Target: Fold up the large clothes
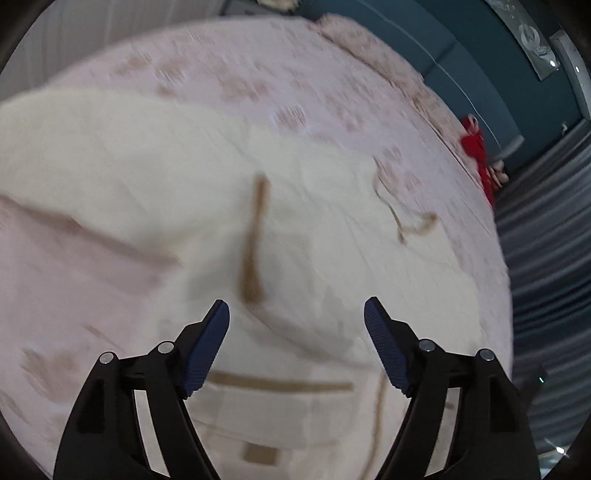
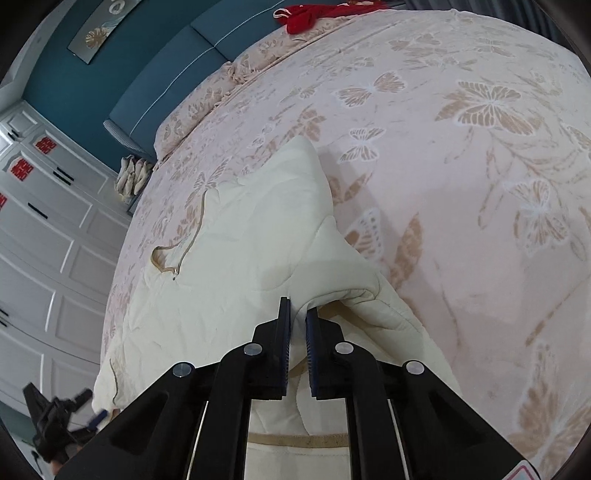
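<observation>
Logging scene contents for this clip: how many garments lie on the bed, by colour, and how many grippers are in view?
Cream garments: 1, the cream jacket, on the bedspread
Red garments: 1, the red garment, at the bed's far edge
Grippers: 2, left gripper open, right gripper shut on the jacket
Total: 4

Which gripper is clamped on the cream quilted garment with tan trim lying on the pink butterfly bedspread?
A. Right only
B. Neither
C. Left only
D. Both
A: the right gripper pinches a fold of the cream quilted garment, while the left gripper hangs open above it.
</observation>
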